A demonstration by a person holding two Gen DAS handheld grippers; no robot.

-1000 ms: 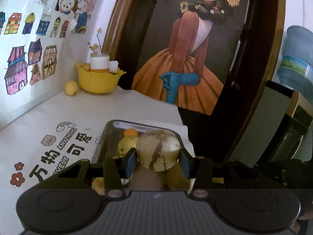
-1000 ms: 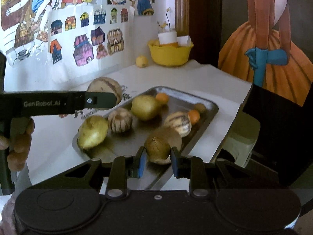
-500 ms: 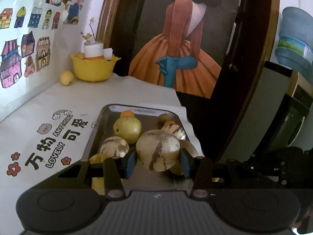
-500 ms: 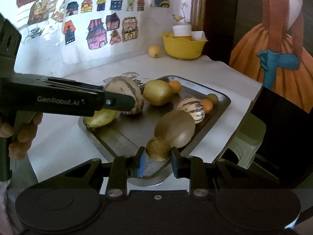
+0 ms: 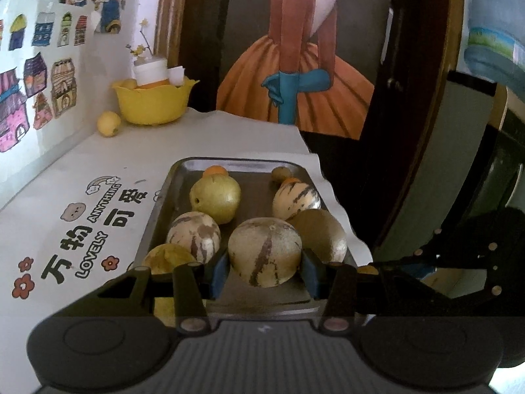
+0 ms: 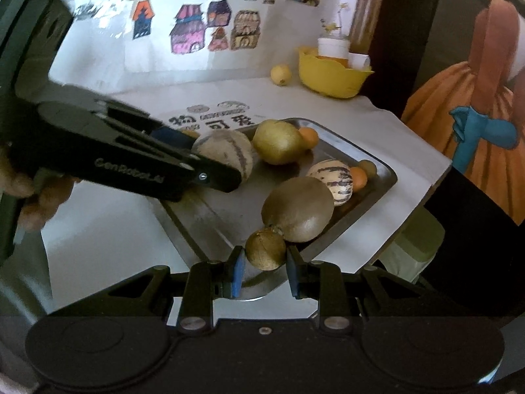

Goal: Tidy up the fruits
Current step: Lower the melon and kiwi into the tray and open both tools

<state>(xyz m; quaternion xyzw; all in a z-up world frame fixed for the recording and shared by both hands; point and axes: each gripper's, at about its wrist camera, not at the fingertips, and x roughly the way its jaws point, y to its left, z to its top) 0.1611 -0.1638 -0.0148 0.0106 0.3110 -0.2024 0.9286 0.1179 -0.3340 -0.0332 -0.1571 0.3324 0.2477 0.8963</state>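
2 grippers are at work over 1 metal tray (image 5: pixel 164 197), and we take the left wrist view first: the left gripper (image 5: pixel 265 271) is pinching a pale, brown-striped melon (image 5: pixel 265 251) between its blue pads (image 5: pixel 218 272), which press on both flanks of the fruit. We see this melon held just above the near half of the tray. On the tray behind it we count a second striped melon (image 5: pixel 193 238) at left, a yellow pear-like fruit (image 5: pixel 215 198) further back, a third striped melon (image 5: pixel 295 198) at right, a large brown fruit (image 5: pixel 323 236) just beside the held melon, and 2 small oranges, 1 (image 5: pixel 214 170) behind the yellow fruit. A yellow bowl (image 5: pixel 152 105) stands well apart at the far corner of the white table (image 5: pixel 98 161), with 1 lemon (image 5: pixel 109 124) just beside it. In the right wrist view, the right gripper (image 6: pixel 265 267) is clamped on a small brown-green round fruit (image 6: pixel 265 251), which it holds at the near edge of the tray (image 6: pixel 380 170), touching the large brown fruit (image 6: pixel 298 208). We see the left gripper (image 6: pixel 216 164) entering from the left, gripped by a hand (image 6: pixel 36 197), with the striped melon (image 6: pixel 226 152) between its fingers above the tray's left side. The yellow fruit (image 6: pixel 279 142) and 1 orange (image 6: pixel 309 137) lie behind it.
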